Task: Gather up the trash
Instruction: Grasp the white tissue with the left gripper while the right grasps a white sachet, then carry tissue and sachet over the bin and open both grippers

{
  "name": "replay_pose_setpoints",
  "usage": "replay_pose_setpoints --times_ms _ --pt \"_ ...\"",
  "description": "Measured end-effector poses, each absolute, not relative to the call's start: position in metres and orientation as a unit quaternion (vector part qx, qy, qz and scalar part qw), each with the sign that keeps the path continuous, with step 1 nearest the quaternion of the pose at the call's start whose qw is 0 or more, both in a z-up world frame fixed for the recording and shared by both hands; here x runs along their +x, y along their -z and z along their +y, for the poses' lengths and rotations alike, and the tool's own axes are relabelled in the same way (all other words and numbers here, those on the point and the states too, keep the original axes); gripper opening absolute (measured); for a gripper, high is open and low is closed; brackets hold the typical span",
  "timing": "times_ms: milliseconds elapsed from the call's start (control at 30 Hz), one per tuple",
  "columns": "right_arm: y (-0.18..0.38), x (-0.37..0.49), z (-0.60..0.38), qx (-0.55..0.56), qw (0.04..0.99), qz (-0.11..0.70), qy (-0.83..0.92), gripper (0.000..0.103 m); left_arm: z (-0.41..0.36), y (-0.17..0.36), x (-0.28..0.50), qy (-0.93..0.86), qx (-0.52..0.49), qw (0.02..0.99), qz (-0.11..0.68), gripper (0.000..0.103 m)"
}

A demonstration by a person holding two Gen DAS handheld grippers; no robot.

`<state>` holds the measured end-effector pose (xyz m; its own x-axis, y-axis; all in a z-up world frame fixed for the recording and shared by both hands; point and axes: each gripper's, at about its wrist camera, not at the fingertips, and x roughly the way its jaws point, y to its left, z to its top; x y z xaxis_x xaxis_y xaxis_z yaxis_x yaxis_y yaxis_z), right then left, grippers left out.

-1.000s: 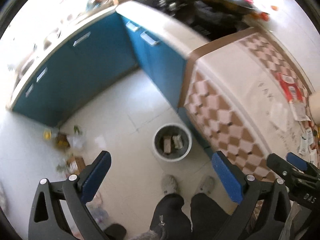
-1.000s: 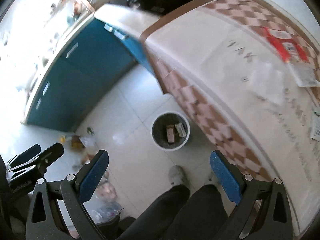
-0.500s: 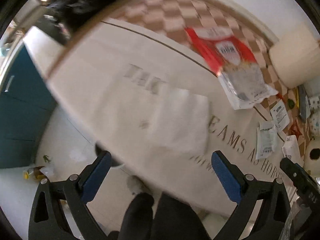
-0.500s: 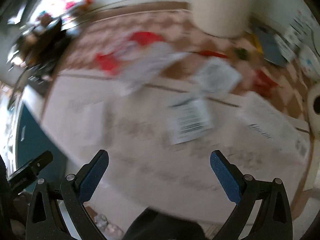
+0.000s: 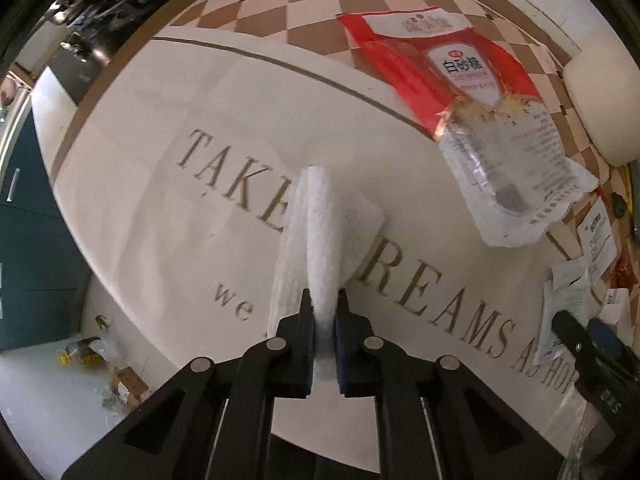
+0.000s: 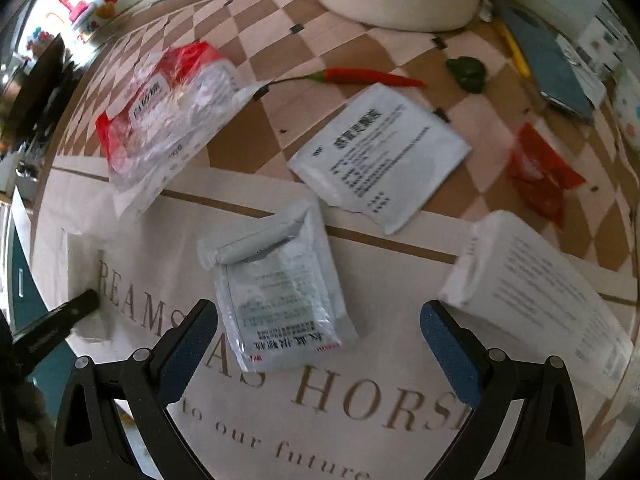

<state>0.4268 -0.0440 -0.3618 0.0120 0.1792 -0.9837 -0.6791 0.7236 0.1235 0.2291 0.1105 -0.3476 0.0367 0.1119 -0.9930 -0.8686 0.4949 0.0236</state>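
- Left hand-held gripper [image 5: 324,312] pinches folded white tissue [image 5: 320,240], lifted just off the surface [image 5: 160,208].
- Right hand-held gripper [image 6: 320,336] gapes wide over silver sachet [image 6: 280,288].
- Red sugar bag [image 6: 160,116], white packet [image 6: 380,156], red wrapper [image 6: 540,168] not yet collected; mostly undone.

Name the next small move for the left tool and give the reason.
Probably lift it straight up. The left tool is already shut on the white tissue, which still trails onto the tablecloth; raising it should free the tissue before carrying it off. The right tool hangs open.
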Motion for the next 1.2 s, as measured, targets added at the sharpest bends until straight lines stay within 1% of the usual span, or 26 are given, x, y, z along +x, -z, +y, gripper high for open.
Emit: replay_pose_setpoints --times_ms 33,67,100,133,167,200,233,267,367,600,833,1033,1200 --pt "0.363 0.424 -0.042 -0.208 0.690 0.619 -0.312 0.097 0.109 0.346 0.224 -0.389 -0.321 0.641 0.578 0.005" --pt "0.363 0.420 -0.041 -0.219 0.698 0.607 -0.310 0.088 0.107 0.343 0.220 -0.394 -0.319 0.641 0.577 0.005" --pt "0.362 0.417 -0.040 -0.231 0.706 0.595 -0.308 0.082 0.104 0.341 0.214 -0.398 -0.317 0.641 0.575 0.005" --pt "0.359 0.412 -0.038 -0.247 0.715 0.576 -0.310 0.064 0.102 0.338 0.209 -0.403 -0.315 0.641 0.573 0.005" --pt "0.357 0.408 -0.037 -0.255 0.721 0.564 -0.311 0.042 0.098 0.336 0.206 -0.408 -0.312 0.641 0.571 0.005" --pt "0.356 0.405 -0.036 -0.257 0.723 0.557 -0.317 0.030 0.095 0.333 0.203 -0.412 -0.310 0.642 0.567 0.005" --pt "0.354 0.403 -0.037 -0.258 0.724 0.554 -0.319 0.014 0.092 0.329 0.200 -0.417 -0.309 0.644 0.563 0.005" --pt "0.354 0.403 -0.038 -0.251 0.723 0.557 -0.323 0.009 0.092 0.329 0.201 -0.419 -0.308 0.645 0.560 0.005" --pt "0.347 0.400 -0.045 -0.229 0.723 0.559 -0.335 0.006 0.086 0.317 0.191 -0.428 -0.310 0.649 0.547 0.005" --pt "0.309 0.377 -0.054 -0.205 0.716 0.551 -0.376 0.006 0.078 0.285 0.167 -0.457 -0.298 0.664 0.512 0.005" --pt "0.265 0.319 -0.037 -0.198 0.693 0.532 -0.444 0.006 0.074 0.258 0.126 -0.476 -0.304 0.666 0.488 0.005" --pt "0.253 0.257 0.002 -0.216 0.655 0.520 -0.504 0.006 0.073 0.265 0.071 -0.496 -0.327 0.641 0.486 0.005" --pt "0.273 0.196 0.033 -0.253 0.615 0.520 -0.537 0.006 0.081 0.283 0.017 -0.517 -0.360 0.607 0.484 0.005"
